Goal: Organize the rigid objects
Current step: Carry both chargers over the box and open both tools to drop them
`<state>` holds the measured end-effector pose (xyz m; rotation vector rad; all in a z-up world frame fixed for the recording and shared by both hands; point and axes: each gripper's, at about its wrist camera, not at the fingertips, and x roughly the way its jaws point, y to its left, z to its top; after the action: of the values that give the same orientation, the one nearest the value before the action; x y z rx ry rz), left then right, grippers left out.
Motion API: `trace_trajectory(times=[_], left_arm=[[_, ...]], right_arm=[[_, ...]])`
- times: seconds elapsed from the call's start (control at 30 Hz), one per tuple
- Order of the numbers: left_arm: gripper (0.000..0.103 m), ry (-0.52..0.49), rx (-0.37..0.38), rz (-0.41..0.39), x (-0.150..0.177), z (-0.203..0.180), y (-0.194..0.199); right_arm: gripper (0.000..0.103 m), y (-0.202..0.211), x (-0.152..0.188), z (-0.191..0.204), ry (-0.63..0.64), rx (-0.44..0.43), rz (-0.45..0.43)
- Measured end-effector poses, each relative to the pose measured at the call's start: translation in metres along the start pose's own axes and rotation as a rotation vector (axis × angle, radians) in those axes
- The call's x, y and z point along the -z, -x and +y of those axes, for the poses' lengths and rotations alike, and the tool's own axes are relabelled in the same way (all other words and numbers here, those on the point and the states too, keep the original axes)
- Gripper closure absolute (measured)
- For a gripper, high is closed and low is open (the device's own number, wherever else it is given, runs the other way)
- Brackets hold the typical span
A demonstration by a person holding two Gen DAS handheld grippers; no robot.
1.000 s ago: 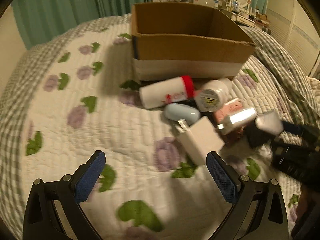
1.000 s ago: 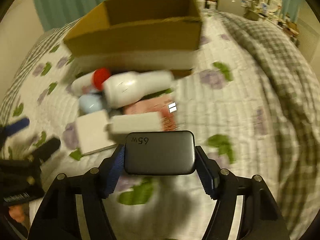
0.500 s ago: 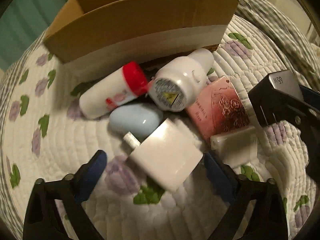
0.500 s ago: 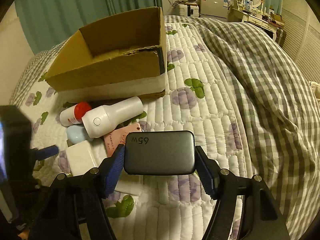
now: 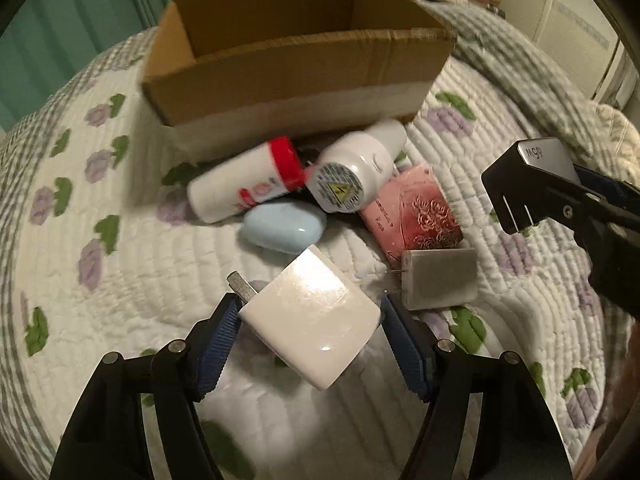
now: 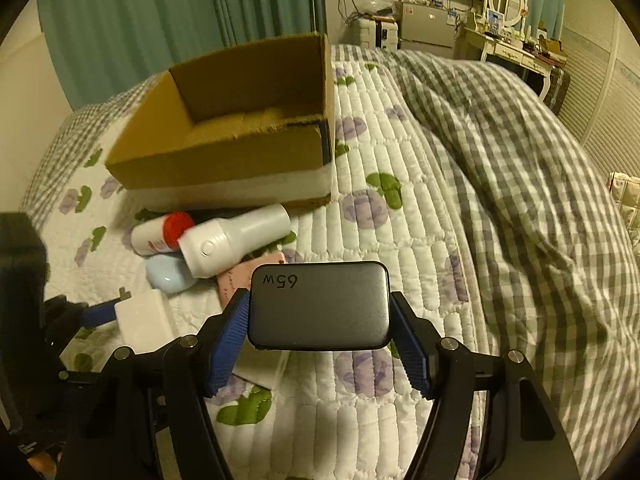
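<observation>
My left gripper (image 5: 310,330) is shut on a white plug charger (image 5: 310,322) and holds it just above the quilt. My right gripper (image 6: 320,320) is shut on a dark grey 65W charger (image 6: 320,306), held in the air; it also shows in the left wrist view (image 5: 524,176). An open cardboard box (image 5: 288,68) stands behind a pile: a red-capped white bottle (image 5: 244,192), a larger white bottle (image 5: 356,172), a pale blue oval case (image 5: 282,228), a pink box (image 5: 412,212) and a silver charger (image 5: 440,278).
Everything lies on a white quilt with purple flowers (image 6: 400,240). A grey checked blanket (image 6: 520,160) is heaped to the right. Green curtains (image 6: 180,12) hang behind the box. A dresser and mirror (image 6: 506,20) stand far back.
My left gripper moved in over the pile, closed on the white charger and lifted it slightly. My right gripper rose and drew back with the grey charger.
</observation>
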<state>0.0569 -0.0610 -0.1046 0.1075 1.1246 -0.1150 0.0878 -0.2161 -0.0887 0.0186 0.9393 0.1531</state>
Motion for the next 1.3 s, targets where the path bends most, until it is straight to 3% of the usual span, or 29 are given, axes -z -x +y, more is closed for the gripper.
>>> trace_trajectory(times=[0.17, 0.33, 0.53, 0.63, 0.73, 1.0, 1.3], left_arm=[[0.031, 0.035, 0.013, -0.109, -0.011, 0.018, 0.052], [0.031, 0.029, 0.014, -0.236, -0.053, 0.021, 0.091], [0.031, 0.035, -0.016, -0.330, -0.117, 0.028, 0.090], [0.031, 0.042, -0.048, -0.316, -0.141, 0.031, 0.070], [0.031, 0.067, -0.033, -0.295, -0.160, 0.036, 0.043], [0.029, 0.058, 0.001, -0.242, -0.176, 0.045, -0.021], [0.025, 0.062, -0.027, -0.301, -0.183, 0.061, -0.010]], right_arm=[[0.035, 0.026, -0.015, 0.007, 0.020, -0.019, -0.054], [0.035, 0.059, -0.057, 0.017, 0.049, -0.035, -0.153], [0.035, 0.070, -0.115, 0.025, 0.085, -0.050, -0.240], [0.035, 0.058, -0.142, 0.027, 0.087, -0.075, -0.250], [0.035, 0.037, -0.160, 0.026, 0.084, -0.093, -0.238], [0.035, -0.025, -0.175, 0.015, 0.102, -0.109, -0.198], [0.035, -0.058, -0.186, 0.019, 0.117, -0.124, -0.193]])
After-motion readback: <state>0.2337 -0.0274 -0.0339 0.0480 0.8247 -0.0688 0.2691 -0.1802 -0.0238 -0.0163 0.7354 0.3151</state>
